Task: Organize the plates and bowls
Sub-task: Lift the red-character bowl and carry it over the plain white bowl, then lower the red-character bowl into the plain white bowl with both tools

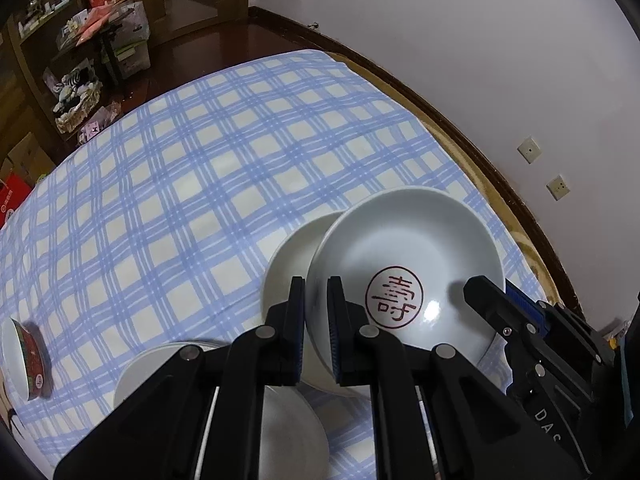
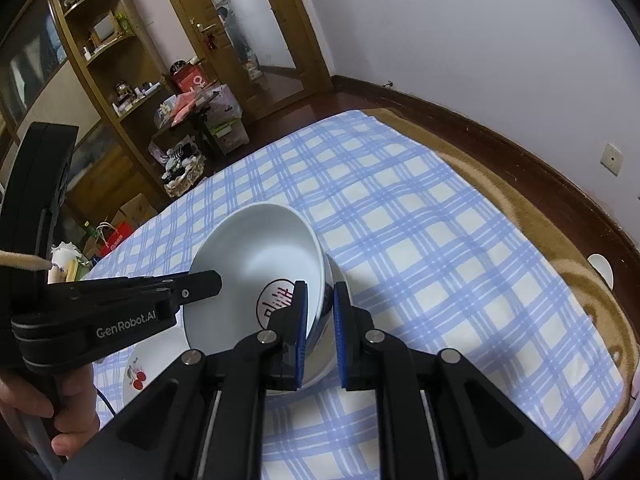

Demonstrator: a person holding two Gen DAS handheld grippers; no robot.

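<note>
A white bowl with a red round seal mark inside [image 1: 412, 264] is held tilted above the blue checked cloth. My left gripper [image 1: 316, 320] is shut on its near-left rim. My right gripper [image 2: 320, 320] is shut on the opposite rim; the bowl shows in the right wrist view [image 2: 260, 264] too. A second white bowl [image 1: 292, 264] sits just behind and under the held one. A white plate [image 1: 288, 428] lies below my left fingers. A bowl with a red pattern [image 1: 28, 356] lies on its side at the far left.
A plate with a cherry print [image 2: 138, 376] lies under the left gripper's body in the right wrist view. The checked cloth [image 1: 200, 184] covers a table set against a white wall. Cluttered shelves and boxes [image 1: 100, 40] stand beyond the far edge.
</note>
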